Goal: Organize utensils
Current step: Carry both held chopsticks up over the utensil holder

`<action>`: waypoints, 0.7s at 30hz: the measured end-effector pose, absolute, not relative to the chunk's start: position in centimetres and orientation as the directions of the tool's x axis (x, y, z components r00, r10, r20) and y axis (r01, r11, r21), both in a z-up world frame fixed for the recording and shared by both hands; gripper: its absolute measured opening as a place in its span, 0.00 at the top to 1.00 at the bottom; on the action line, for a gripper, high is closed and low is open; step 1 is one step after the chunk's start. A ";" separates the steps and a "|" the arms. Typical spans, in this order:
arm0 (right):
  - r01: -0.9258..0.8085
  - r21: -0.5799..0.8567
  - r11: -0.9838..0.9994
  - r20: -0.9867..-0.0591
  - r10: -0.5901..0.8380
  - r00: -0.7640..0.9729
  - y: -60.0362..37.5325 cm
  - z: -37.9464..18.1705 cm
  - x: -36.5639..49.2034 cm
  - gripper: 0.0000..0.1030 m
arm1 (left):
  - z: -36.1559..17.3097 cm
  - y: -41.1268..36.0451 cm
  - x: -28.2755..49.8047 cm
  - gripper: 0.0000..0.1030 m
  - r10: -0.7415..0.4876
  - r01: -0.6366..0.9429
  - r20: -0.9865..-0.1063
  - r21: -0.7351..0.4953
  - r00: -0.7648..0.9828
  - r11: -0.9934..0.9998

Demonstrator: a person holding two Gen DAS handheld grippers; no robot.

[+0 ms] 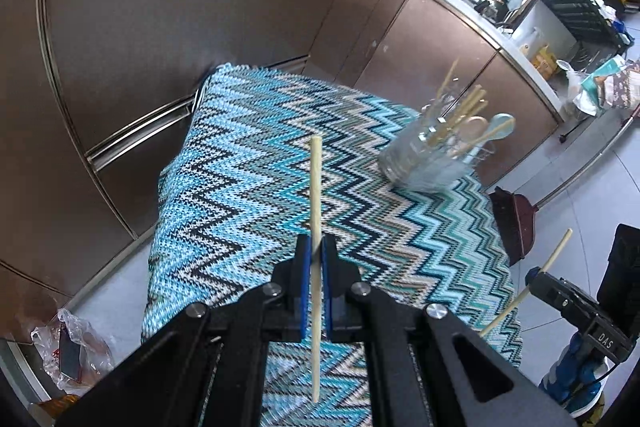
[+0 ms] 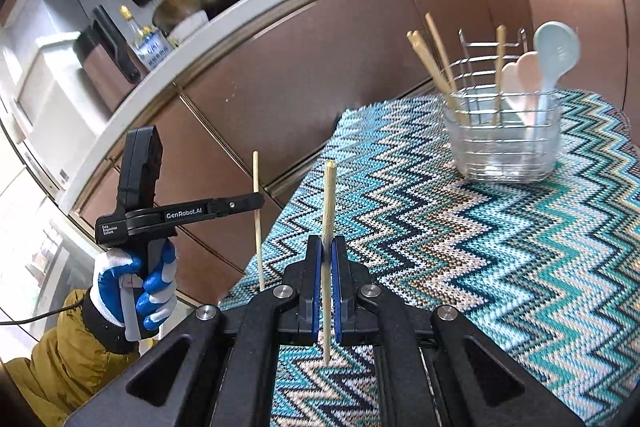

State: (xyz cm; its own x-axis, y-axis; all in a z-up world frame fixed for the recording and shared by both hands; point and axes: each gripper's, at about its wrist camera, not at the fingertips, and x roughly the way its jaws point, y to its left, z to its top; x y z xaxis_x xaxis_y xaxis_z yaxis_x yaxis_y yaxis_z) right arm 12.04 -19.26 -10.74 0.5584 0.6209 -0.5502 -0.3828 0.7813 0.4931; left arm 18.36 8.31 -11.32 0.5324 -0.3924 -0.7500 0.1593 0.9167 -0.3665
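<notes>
Left claw [image 1: 316, 259] is closed on one chopstick [image 1: 315, 227], held upright above the zigzag-patterned cloth [image 1: 240, 187] covering the surface. Right claw [image 2: 328, 263] is likewise clamped on a second chopstick [image 2: 328, 211]. The wire basket [image 2: 504, 143] near the cloth's far end holds more chopsticks [image 2: 436, 63] and two spoons [image 2: 552, 59].

My wire utensil caddy [image 2: 506, 131] stands on the tablecloth [image 2: 460, 247] ahead, chopsticks [image 2: 434, 63] and probably two spoons [image 2: 554, 55] upright inside
</notes>
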 end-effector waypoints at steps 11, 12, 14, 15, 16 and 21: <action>-0.376 0.495 0.784 -0.445 0.600 0.665 -24.7 -7.4 7.3 0.95 | -6.5 4.4 15.1 0.95 -0.431 0.227 -0.688 -0.372 0.584 0.900; -0.373 0.493 0.786 -0.435 0.594 0.677 -25.2 -7.1 7.1 0.95 | -6.0 3.7 15.1 0.95 -0.440 0.236 -0.681 -0.376 0.585 0.896; -0.367 0.492 0.790 -0.420 0.585 0.694 -26.1 -6.4 7.0 0.95 | -5.3 2.8 15.1 0.95 -0.449 0.249 -0.673 -0.377 0.587 0.892; -0.365 0.492 0.790 -0.414 0.581 0.701 -26.6 -6.2 6.9 0.95 | -4.8 2.2 15.2 0.95 -0.456 0.259 -0.667 -0.379 0.590 0.889; -0.362 0.492 0.792 -0.404 0.576 0.710 -27.2 -5.8 7.0 0.95 | -4.3 1.6 15.3 0.95 -0.464 0.268 -0.659 -0.382 0.591 0.884; -0.357 0.486 0.798 -0.369 0.557 0.744 -29.1 -3.8 8.2 0.95 | -1.8 -0.9 16.3 0.95 -0.494 0.302 -0.623 -0.393 0.607 0.868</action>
State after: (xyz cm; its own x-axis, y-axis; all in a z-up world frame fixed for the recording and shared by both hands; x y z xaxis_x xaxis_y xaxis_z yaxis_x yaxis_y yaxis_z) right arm 8.23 -29.05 -3.76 0.7443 0.5569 -0.3686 -0.3567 0.7981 0.4856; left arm 16.34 -0.94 -1.83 0.6068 -0.4936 -0.6230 0.3024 0.8683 -0.3933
